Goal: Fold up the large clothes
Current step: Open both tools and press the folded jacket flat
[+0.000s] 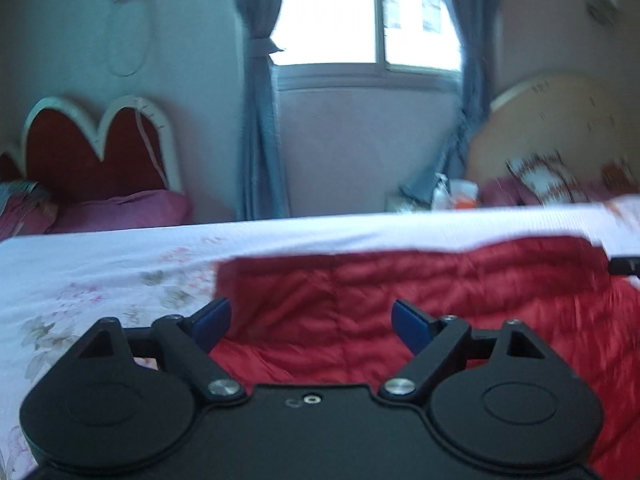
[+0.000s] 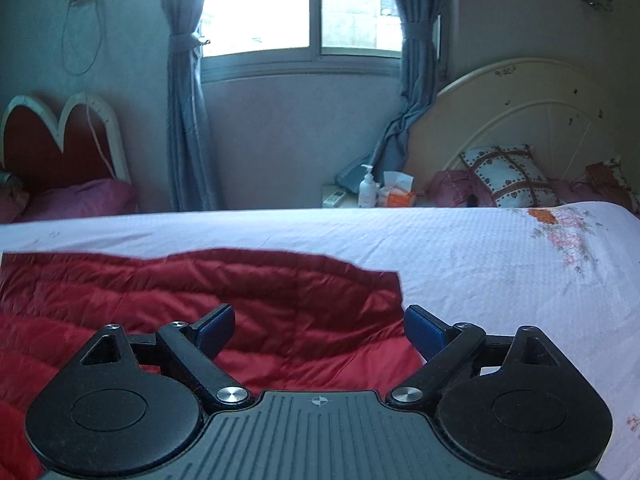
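On floral bedspread — red quilted garment, long axis left-right across it.

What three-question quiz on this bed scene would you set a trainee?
1. True or false: the left tool grips the red quilted garment.
2. What lies under the garment? A) bare wood B) white floral bedsheet C) grey carpet
3. In the right wrist view, past which edge of the garment does the right tool reach?

Key
1. False: both blue pads stand apart with only fabric below them.
2. B
3. The right edge: one pad is over the red fabric, the other over the sheet.
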Demonstrator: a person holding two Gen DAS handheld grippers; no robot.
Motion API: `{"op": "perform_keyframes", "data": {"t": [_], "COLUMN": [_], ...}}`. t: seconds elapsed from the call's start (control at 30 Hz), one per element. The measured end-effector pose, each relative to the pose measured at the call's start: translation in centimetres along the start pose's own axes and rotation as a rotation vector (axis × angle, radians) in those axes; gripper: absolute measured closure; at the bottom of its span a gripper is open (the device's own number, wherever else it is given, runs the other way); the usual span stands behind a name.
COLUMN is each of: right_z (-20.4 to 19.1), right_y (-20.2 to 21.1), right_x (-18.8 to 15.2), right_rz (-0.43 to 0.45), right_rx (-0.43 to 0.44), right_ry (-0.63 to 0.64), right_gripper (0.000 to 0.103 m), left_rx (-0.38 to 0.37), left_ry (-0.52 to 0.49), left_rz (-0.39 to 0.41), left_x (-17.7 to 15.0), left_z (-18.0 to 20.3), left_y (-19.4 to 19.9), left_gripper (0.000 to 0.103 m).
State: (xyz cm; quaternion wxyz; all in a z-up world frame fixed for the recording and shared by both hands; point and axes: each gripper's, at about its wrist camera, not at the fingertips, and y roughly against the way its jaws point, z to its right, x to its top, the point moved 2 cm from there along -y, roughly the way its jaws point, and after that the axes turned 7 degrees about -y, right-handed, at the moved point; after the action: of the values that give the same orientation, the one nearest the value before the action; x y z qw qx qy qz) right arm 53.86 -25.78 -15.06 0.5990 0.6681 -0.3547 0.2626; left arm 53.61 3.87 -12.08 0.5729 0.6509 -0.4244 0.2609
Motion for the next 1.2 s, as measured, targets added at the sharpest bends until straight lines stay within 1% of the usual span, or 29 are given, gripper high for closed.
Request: {"op": "perform_keyframes", "data": {"t": [0.03, 0.1, 0.2, 0.33, 0.37, 0.47, 0.57, 0.63, 0.77, 0.83, 0.93, 1.07, 1.2], "right_z": [-0.7, -1.8, -2.1, -3.0, -3.1, -3.3, -2.8, -1.9, -0.1, 0.4, 0.5, -0.7, -2.5], "right_y": [-0.4, -1.9, -4.3, -6.9, -7.4, -8.8, -9.9, -10.4, -10.4, -10.3, -9.3, -6.8, -4.2], "right_x": [-0.7, -2.1, -2.6, -2.4, -2.4, -2.5, -2.8, -2.9, -2.4, -2.0, -1.4, -1.0, -1.1], "right_rz": [-0.016, -0.047, -0.052, -0.042, -0.040, -0.039, -0.051, -0.069, -0.105, -0.120, -0.119, -0.073, -0.041], "right_rx": [0.003, -0.015, -0.042, -0.080, -0.088, -0.103, -0.130, -0.140, -0.130, -0.119, -0.112, -0.089, -0.063], "right_ry": [0.019, 0.051, 0.034, 0.049, 0.055, 0.061, 0.049, 0.013, -0.089, -0.105, -0.088, -0.035, 0.028], "right_gripper": [0.012, 0.012, 0.013, 0.014, 0.014, 0.014, 0.013, 0.013, 0.010, 0.010, 0.010, 0.010, 0.010], "left_rx": [0.008, 0.029, 0.070, 0.090, 0.092, 0.094, 0.067, 0.057, 0.038, 0.035, 0.048, 0.060, 0.036], "left_ry": [-0.022, -0.040, -0.043, -0.042, -0.039, -0.004, 0.049, 0.085, 0.135, 0.137, 0.100, 0.052, 0.041], "left_rz": [-0.013, -0.039, -0.037, -0.039, -0.046, -0.089, -0.123, -0.143, -0.171, -0.177, -0.175, -0.151, -0.137], "left_x": [-0.6, -1.8, -2.3, -1.8, -1.8, -2.0, -2.4, -2.6, -2.8, -2.7, -2.4, -1.6, -0.8], "left_z": [0.8, 1.5, 1.5, 1.7, 1.7, 1.1, 0.2, -0.5, -1.4, -1.6, -1.4, -0.7, 0.5], "left_y": [-0.6, -2.0, -3.7, -5.0, -5.4, -6.5, -7.3, -7.7, -7.7, -7.5, -6.8, -5.0, -3.1], "left_gripper": [0.016, 0.022, 0.022, 0.021, 0.020, 0.012, 0.010, 0.009, 0.009, 0.009, 0.009, 0.009, 0.009]}}
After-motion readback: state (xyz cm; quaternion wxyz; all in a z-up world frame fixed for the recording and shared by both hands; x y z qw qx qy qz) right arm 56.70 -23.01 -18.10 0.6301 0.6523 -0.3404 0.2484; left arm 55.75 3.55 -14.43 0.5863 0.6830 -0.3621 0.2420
